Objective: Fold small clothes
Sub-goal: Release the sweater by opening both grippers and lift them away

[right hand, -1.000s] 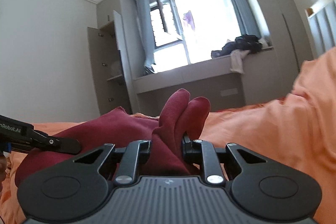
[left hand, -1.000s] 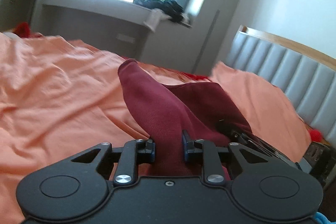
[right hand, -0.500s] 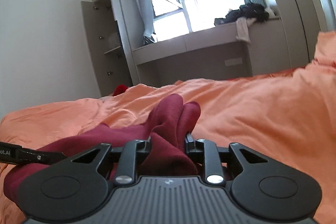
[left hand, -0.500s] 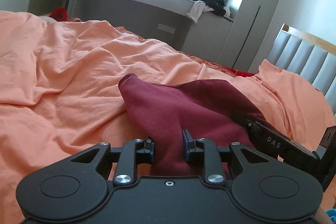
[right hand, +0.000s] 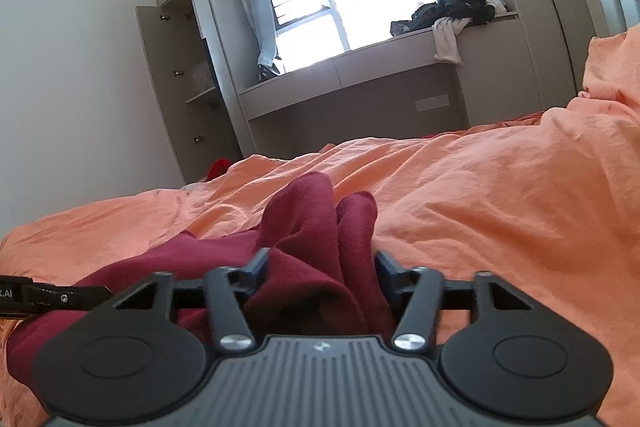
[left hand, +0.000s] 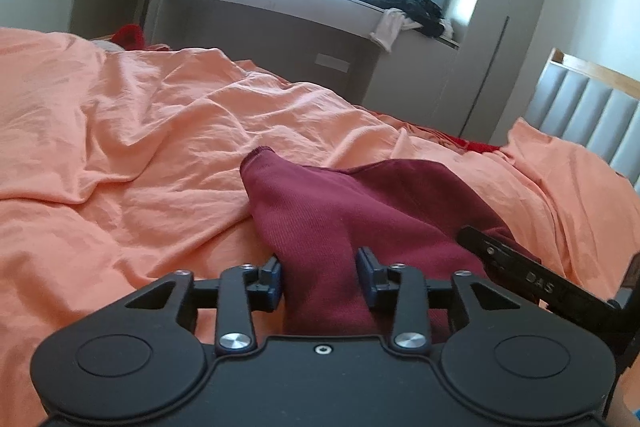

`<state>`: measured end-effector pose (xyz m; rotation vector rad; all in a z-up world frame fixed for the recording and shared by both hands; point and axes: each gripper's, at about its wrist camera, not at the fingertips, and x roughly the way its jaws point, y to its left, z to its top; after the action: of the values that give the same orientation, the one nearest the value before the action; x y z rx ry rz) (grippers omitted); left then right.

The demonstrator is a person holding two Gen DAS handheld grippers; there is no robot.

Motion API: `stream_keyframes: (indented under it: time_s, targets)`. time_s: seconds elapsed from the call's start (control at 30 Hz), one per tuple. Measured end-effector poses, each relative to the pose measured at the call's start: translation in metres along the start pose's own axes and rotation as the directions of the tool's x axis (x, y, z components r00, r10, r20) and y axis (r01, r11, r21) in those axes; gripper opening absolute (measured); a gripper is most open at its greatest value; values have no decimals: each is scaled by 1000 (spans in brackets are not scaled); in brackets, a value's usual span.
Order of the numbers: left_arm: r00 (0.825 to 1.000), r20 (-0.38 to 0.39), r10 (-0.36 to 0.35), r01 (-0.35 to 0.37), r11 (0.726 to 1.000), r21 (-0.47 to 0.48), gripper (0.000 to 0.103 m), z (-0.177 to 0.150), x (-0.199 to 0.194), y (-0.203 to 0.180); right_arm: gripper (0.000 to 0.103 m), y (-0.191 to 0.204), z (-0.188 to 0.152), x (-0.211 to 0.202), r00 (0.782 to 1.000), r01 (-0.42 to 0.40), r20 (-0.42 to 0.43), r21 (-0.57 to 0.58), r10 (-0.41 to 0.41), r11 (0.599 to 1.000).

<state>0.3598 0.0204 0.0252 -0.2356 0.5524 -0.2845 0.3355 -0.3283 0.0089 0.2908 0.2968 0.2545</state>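
Observation:
A dark red garment lies on the orange bed cover, one corner poking up toward the window. My left gripper has its jaws opening, with a bunched edge of the garment still between the fingers but loose. In the right wrist view the same dark red garment stands in two folds between the fingers of my right gripper, whose jaws are opening wide and no longer pinch it. The other gripper's black finger shows at the right, resting on the cloth.
The rumpled orange cover fills the bed. A padded grey headboard stands at the right. Beyond the bed a window ledge carries a pile of dark clothes. An open wardrobe is at the left, and a red item lies at the far bed edge.
Both grippers lowered the garment onto the bed and tilted down. Their jaws, shut on the cloth before, now stand apart, the right ones widest.

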Motion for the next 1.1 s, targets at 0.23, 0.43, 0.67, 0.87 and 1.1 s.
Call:
stream_keyframes:
  time_s: [0.23, 0.43, 0.67, 0.87, 1.1]
  targets:
    - [998, 56, 37, -36, 999, -21, 78, 1, -23, -6, 99, 4, 10, -34, 999, 26, 46, -37, -25, 999]
    - [985, 158, 75, -78, 997, 18, 94, -8, -56, -23, 103, 20, 18, -78, 991, 52, 131, -101, -38, 994]
    - [952, 297, 69, -86, 995, 43, 102, -10, -114, -42, 103, 42, 24, -135, 973, 65, 231, -153, -28, 986]
    - [923, 377, 80, -99, 995, 32, 102, -22, -172, -58, 103, 61, 21, -189, 952, 64, 307, -192, -2, 979]
    - [926, 361, 111, -155, 983, 97, 102, -51, -212, -76, 103, 79, 4, -237, 934, 85, 356, -227, 2, 970]
